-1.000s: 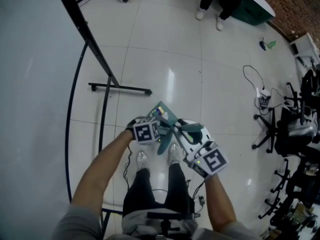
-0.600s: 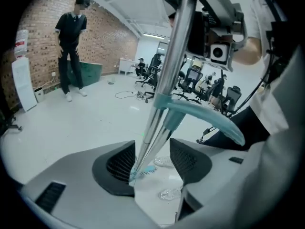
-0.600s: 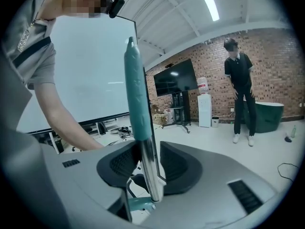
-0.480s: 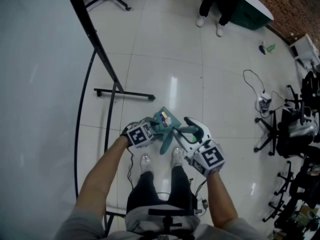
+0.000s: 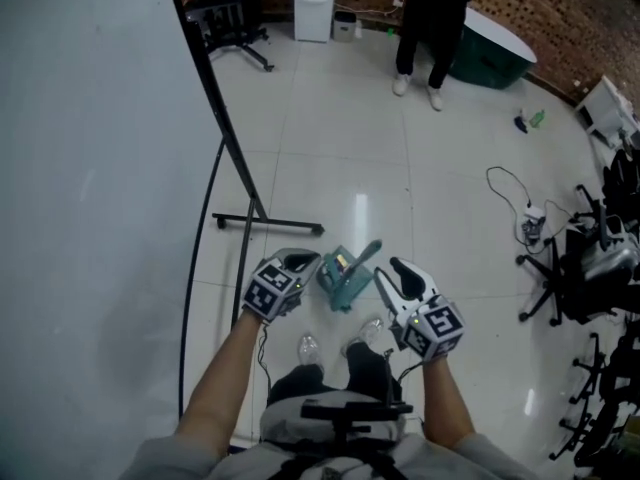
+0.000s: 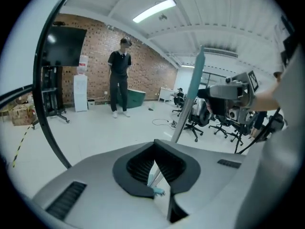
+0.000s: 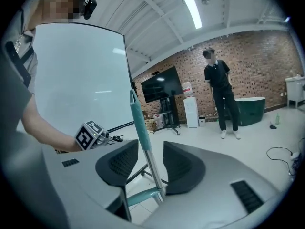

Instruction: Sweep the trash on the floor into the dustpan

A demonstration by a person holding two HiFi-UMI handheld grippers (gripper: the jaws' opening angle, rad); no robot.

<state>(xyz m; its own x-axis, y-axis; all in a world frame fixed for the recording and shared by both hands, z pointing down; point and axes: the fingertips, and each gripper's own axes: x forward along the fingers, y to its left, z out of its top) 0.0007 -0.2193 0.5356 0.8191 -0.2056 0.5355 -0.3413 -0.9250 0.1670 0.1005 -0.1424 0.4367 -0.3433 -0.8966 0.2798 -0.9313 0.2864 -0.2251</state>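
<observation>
A teal dustpan (image 5: 338, 280) with bits of trash in it stands on the white tile floor just ahead of my feet. Its teal-gripped metal handle (image 5: 365, 259) leans up to the right. My left gripper (image 5: 300, 262) hangs left of the pan, apart from it, jaws shut with nothing between them (image 6: 155, 162); the handle (image 6: 189, 99) rises beyond them. My right gripper (image 5: 400, 274) is on the pan's right. Its jaws (image 7: 150, 163) are closing, with the handle (image 7: 143, 137) between them, and gaps still show on both sides.
A whiteboard on a black frame (image 5: 235, 168) stands at the left, its wheeled foot bar (image 5: 268, 224) on the floor just beyond the pan. A person (image 5: 425, 28) and a green tub (image 5: 490, 53) are farther off. Office chairs (image 5: 590, 268) and a cable (image 5: 525, 208) lie to the right.
My left gripper has let go at the dustpan, lifted away to the left and shut. My right gripper shifted slightly right. The head view has tipped up and shows more of the room.
</observation>
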